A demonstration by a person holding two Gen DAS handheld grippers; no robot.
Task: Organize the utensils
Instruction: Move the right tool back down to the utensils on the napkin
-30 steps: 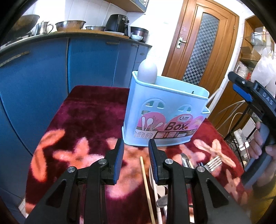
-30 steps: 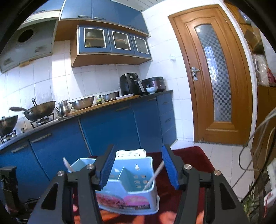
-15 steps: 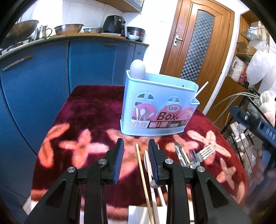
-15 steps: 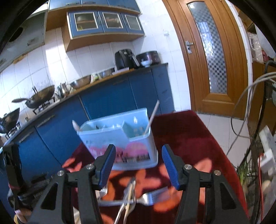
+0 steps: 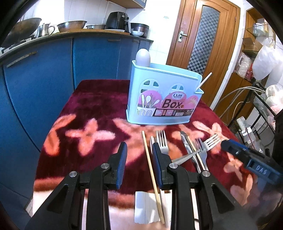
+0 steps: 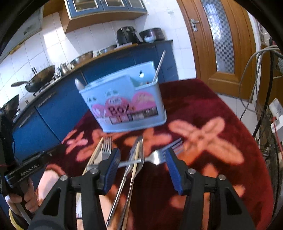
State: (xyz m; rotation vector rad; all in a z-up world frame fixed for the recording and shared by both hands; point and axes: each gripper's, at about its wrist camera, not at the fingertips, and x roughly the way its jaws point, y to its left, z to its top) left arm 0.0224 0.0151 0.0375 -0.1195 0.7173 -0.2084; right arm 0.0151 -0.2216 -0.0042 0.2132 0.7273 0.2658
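Steel cutlery lies at lower centre, below the pale-blue utensil box (image 6: 123,104). The right gripper (image 6: 142,168) is closing, empty, around the knife (image 6: 130,159) and chopstick (image 6: 135,164); better to isolate one piece. The left gripper (image 5: 138,164) hangs part-open, empty.

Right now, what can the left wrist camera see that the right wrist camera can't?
Only the left wrist view shows the white paper strip under a chopstick and the shelves by the door. Only the right wrist view shows the wall cupboards and a hand holding the left gripper. Both show the blue utensil box, forks and the red flowered cloth.
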